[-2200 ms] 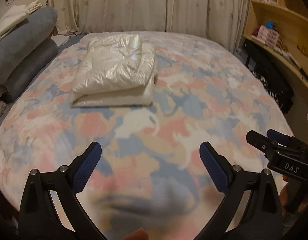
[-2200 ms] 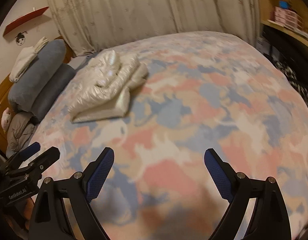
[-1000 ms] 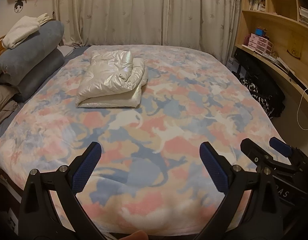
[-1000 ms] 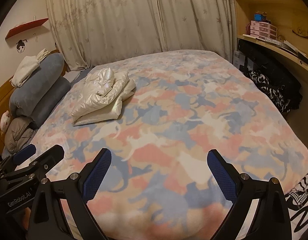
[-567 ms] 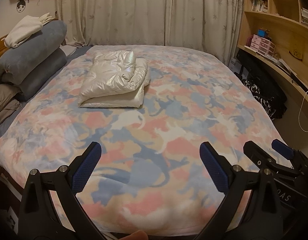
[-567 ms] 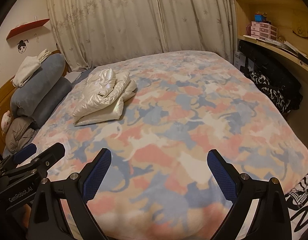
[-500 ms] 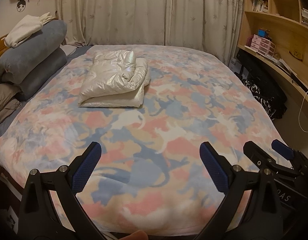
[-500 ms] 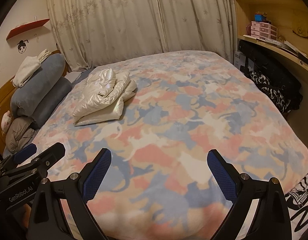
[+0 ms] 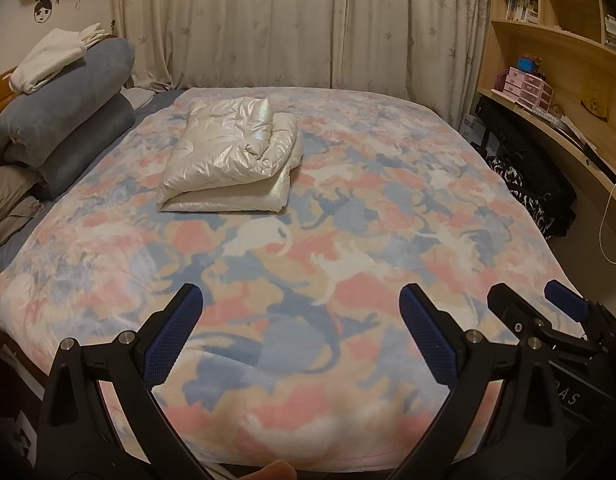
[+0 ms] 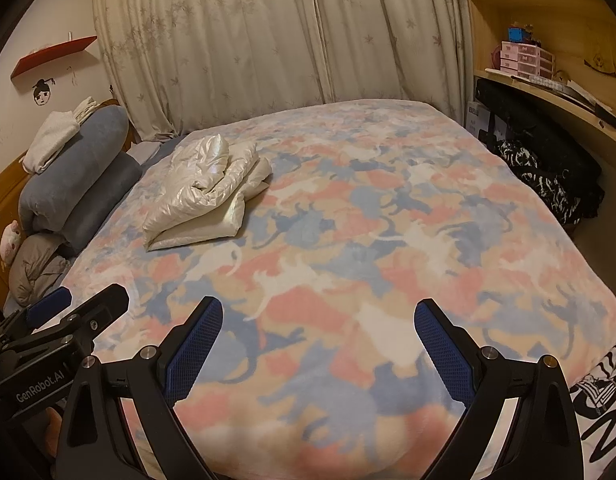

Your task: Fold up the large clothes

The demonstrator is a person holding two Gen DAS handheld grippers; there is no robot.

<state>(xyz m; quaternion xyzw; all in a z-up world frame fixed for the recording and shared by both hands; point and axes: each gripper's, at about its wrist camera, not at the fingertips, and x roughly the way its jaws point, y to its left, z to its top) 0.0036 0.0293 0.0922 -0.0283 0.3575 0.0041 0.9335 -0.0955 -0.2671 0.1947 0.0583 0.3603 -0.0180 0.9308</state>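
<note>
The folded white puffer jacket [image 9: 232, 160] is not held by either tool. The left gripper [image 9: 300, 336] hangs over the near edge of the bed with its jaws spread wide and nothing between its blue-padded fingers [image 9: 172, 336]; the right gripper [image 10: 316, 344] is likewise wide apart and empty, just beside the left one, each showing at the edge of the other's view. Below both lies the blanket [image 9: 348, 264], printed with pink, blue and cream cat shapes, covering the whole bed. The jacket sits on this blanket toward the far left part of the bed, well apart from both grippers, folded into a compact, thick bundle with its shiny upper layer overlapping a flatter layer beneath. Left of the jacket, at the head of the bed, rolled grey-blue bedding [image 9: 64, 120] is stacked with a white cloth [image 9: 48, 60] on top. Pale patterned curtains [image 9: 300, 24] hang behind the bed, and wooden shelves [image 9: 556, 48] with books and small pink drawers stand along the right wall, with a dark patterned bag [image 10: 548, 184] on the floor below.
</note>
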